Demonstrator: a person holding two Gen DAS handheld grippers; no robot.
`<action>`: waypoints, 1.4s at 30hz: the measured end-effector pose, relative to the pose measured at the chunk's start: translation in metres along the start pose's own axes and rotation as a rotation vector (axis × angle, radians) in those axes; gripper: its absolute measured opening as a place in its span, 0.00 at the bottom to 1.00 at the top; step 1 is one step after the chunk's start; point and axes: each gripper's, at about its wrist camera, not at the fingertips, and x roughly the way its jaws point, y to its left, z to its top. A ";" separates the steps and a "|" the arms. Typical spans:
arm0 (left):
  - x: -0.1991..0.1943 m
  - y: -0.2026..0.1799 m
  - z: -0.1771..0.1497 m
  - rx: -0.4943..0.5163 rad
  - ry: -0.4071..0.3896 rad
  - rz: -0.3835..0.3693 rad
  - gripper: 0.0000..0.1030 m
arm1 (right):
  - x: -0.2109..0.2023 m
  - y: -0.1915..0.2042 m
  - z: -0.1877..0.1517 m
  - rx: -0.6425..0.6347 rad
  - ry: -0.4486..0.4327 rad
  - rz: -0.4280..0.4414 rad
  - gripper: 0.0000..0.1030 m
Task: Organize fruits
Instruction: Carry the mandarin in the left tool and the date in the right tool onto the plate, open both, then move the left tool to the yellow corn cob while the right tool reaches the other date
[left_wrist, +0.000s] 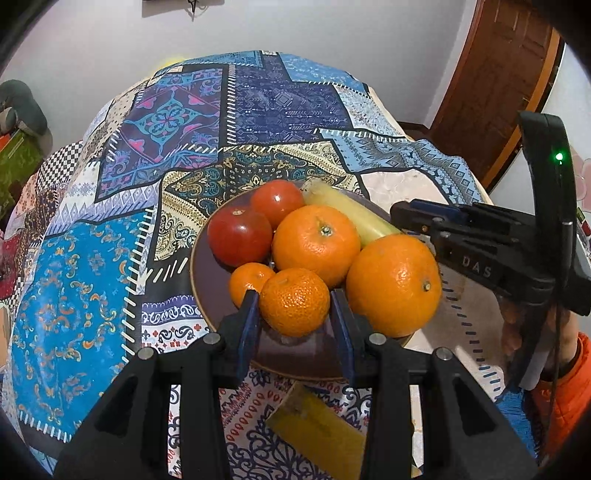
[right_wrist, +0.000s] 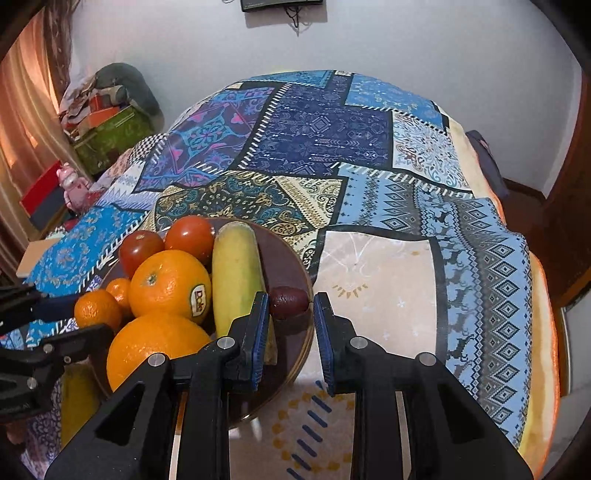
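On the plate (left_wrist: 207, 273), atop a patterned cloth (left_wrist: 92, 295): tomatoes, oranges, banana (right_wrist: 236, 273). Left gripper (left_wrist: 295, 314), spread, flanks a mandarin (left_wrist: 294, 301), contact unclear. Right gripper (right_wrist: 290, 332), spread, frames a dark fruit (right_wrist: 288, 302) without touching.

**Even indoor light, strong fisheye warp**

Both views are bright and mostly sharp. Small white highlights glint on the tomatoes (left_wrist: 240, 236) and oranges (left_wrist: 393, 284); shadows under the fruit are soft. The tablecloth (left_wrist: 74, 295) bulges, and black vignetting rings the corners. A curtain (right_wrist: 22, 122) glows warm orange at the right view's left edge.
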 end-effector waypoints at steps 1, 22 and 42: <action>0.001 0.001 0.000 -0.004 0.004 0.001 0.37 | 0.000 -0.001 0.000 0.002 0.003 0.003 0.22; -0.055 -0.003 -0.003 -0.035 -0.086 -0.014 0.47 | -0.058 0.008 -0.006 -0.021 -0.087 0.020 0.45; -0.032 -0.018 -0.078 -0.151 0.098 0.023 0.75 | -0.098 0.032 -0.079 0.006 -0.055 0.089 0.47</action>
